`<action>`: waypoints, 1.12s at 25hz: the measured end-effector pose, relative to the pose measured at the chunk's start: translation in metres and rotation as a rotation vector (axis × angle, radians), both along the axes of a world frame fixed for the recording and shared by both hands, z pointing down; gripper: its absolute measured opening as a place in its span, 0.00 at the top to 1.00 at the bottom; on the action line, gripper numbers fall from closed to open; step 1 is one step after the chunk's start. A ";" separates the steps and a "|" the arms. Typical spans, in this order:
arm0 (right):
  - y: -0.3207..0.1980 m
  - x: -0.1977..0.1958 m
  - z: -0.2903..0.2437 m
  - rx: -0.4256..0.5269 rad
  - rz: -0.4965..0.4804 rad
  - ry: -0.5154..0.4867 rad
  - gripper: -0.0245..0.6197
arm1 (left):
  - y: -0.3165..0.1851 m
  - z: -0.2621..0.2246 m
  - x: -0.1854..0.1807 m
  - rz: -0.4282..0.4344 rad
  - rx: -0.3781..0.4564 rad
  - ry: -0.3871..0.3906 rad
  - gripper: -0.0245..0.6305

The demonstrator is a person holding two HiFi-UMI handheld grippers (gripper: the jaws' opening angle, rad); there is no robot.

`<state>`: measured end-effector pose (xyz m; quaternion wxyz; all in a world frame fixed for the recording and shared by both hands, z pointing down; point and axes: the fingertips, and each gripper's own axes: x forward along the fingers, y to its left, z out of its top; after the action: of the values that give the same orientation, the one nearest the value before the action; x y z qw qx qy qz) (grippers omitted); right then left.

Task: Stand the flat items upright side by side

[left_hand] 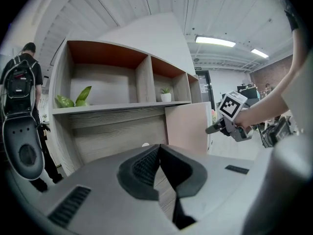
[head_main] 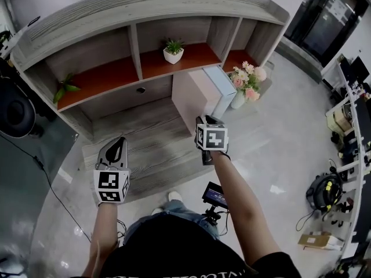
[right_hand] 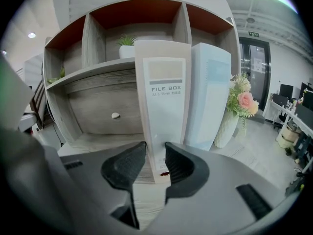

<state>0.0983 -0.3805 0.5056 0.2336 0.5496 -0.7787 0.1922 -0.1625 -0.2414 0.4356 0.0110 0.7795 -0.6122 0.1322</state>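
Note:
Two file boxes stand upright side by side on the shelf unit's low wooden platform [head_main: 145, 149]: a pink one [head_main: 191, 97] [right_hand: 164, 97] and a pale blue one [head_main: 223, 84] [right_hand: 210, 92] to its right. My right gripper [head_main: 203, 123] [right_hand: 155, 158] is shut on the lower spine of the pink file box, a pad on each side. The left gripper view shows that gripper [left_hand: 215, 128] at the pink box's [left_hand: 188, 126] edge. My left gripper [head_main: 119, 142] [left_hand: 159, 148] hovers over the platform's left part, shut and holding nothing.
The wooden shelf unit [head_main: 139, 45] has a small potted plant [head_main: 173, 51] and a leafy plant [head_main: 64, 88] on its red shelf. A vase of flowers [head_main: 246, 86] stands right of the blue box. A person with a backpack [left_hand: 19, 82] stands left. A camera rig [head_main: 214, 196] sits by my feet.

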 end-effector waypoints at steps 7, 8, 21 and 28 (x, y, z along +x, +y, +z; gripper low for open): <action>0.000 0.000 0.001 -0.008 -0.012 -0.021 0.75 | -0.003 -0.004 0.001 -0.005 0.016 0.003 0.95; 0.001 0.000 0.000 -0.009 -0.019 -0.021 0.75 | -0.003 -0.005 0.001 -0.004 0.019 0.004 0.95; 0.037 0.005 -0.033 0.019 -0.057 -0.065 0.76 | -0.005 -0.026 0.015 0.066 0.069 0.018 0.95; 0.070 0.008 -0.064 0.089 -0.117 -0.017 0.76 | -0.002 -0.031 0.023 0.115 0.079 0.025 0.95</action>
<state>0.1058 -0.3102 0.4416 0.2134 0.5112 -0.8193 0.1481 -0.1393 -0.2436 0.4047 -0.0196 0.8148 -0.5710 0.0986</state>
